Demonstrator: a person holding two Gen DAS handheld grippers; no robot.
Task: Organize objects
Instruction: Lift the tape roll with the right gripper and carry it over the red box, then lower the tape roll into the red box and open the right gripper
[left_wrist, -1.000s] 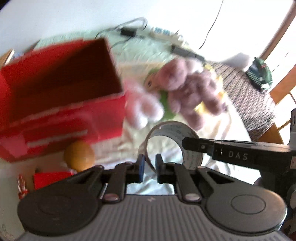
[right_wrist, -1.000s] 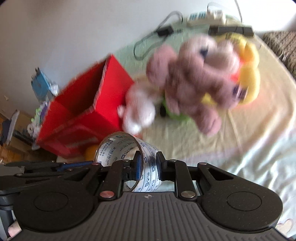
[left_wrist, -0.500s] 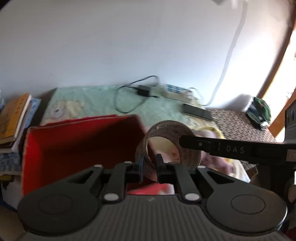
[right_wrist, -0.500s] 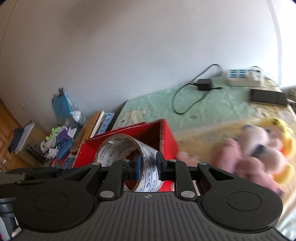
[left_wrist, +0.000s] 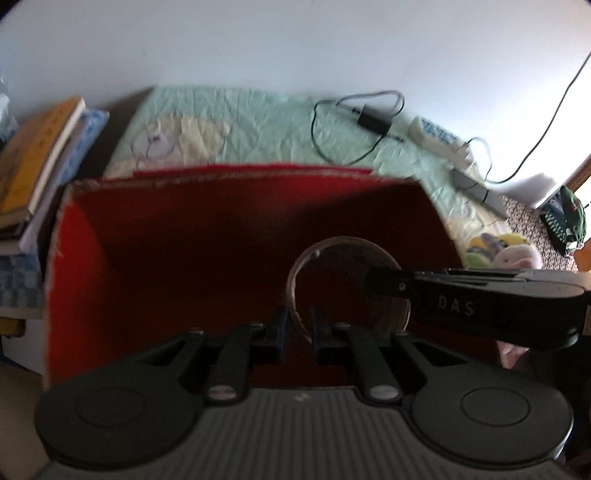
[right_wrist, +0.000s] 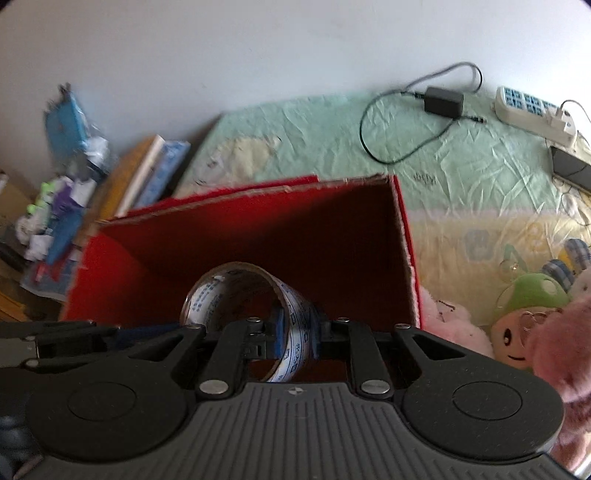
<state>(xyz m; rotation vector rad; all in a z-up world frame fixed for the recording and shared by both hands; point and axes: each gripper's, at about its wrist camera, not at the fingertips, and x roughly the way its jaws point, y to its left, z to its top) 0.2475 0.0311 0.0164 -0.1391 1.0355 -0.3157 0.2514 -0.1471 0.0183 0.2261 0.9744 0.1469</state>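
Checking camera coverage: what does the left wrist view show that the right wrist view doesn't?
Left wrist only: a dark green object on patterned fabric at far right, and the right tool's black finger reaching in to clamp the tape roll.

Right wrist only: a green-and-pink plush toy pile beside the box, and blue clutter against the wall.

Both: the open red cardboard box, the clear printed tape roll held over it by both tools, stacked books, the black power adapter and white power strip.

A home bedroom: patterned bedsheet (right_wrist: 461, 162), plush toys (right_wrist: 528, 310); stacked books (left_wrist: 40, 155) beside it.
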